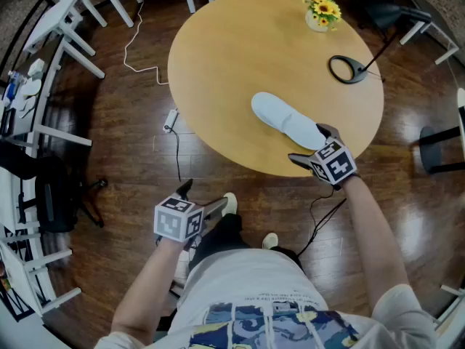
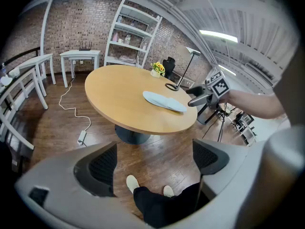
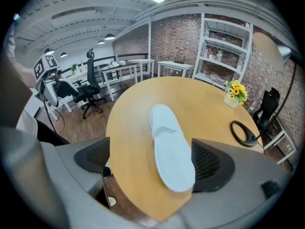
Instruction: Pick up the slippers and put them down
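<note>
A white slipper (image 1: 287, 118) lies flat on the round wooden table (image 1: 218, 64), near its front right edge. My right gripper (image 1: 312, 145) reaches over that edge with its jaws wide open. In the right gripper view the slipper's (image 3: 171, 147) near end lies between the pads of the right gripper (image 3: 151, 162), close to the right-hand one, and is not squeezed. My left gripper (image 1: 200, 198) hangs over the floor in front of the table, open and empty. The left gripper view shows only floor and the person's feet between the jaws of the left gripper (image 2: 156, 163), with the slipper (image 2: 164, 101) far off.
A pot of yellow flowers (image 1: 322, 13) and a black lamp base (image 1: 347, 70) stand on the table's far right. A white cable (image 1: 142, 57) and power strip (image 1: 171, 120) lie on the floor to the left. White desks (image 1: 65, 27) line the left side. The person's shoes (image 1: 229, 203) are below.
</note>
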Motion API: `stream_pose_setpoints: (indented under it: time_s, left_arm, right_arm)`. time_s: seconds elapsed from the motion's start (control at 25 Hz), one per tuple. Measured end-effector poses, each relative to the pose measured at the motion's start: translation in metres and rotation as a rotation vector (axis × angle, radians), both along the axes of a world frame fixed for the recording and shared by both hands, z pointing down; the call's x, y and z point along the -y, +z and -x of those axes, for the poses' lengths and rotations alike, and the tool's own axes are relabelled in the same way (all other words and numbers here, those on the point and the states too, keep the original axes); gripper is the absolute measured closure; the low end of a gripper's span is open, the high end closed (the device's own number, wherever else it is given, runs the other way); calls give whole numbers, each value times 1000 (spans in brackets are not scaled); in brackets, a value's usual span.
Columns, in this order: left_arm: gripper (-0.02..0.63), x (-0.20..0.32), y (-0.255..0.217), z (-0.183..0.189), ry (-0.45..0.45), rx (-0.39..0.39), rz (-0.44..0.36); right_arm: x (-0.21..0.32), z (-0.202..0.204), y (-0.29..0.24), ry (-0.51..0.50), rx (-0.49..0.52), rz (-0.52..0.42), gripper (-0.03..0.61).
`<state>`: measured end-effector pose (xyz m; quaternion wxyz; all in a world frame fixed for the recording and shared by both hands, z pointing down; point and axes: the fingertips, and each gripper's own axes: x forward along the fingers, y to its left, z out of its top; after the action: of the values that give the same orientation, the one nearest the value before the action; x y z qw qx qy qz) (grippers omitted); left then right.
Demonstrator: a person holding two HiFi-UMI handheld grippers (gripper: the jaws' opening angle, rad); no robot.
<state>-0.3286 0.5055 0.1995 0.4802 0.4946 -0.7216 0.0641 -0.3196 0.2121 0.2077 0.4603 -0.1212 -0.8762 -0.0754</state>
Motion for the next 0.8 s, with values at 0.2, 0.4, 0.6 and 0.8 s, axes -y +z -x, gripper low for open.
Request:
stream_pose_setpoints:
  time_s: [0.2,0.4,0.6,0.8]
  left_arm:
    - [115,9,14,54,83,2,-1]
    - [115,15,15,87,117,-26,-31]
    - [115,19,27,99,132,-55,-10]
    - [116,-11,38,97,140,-88,3]
  right_arm:
    - [10,75,45,-62,-108,-50,17]
    - [17,110,81,-121,-232,-99,17]
    - [40,132,114,-253,-355,-210,17]
    - [25,120,128,-236,-450,-128,60]
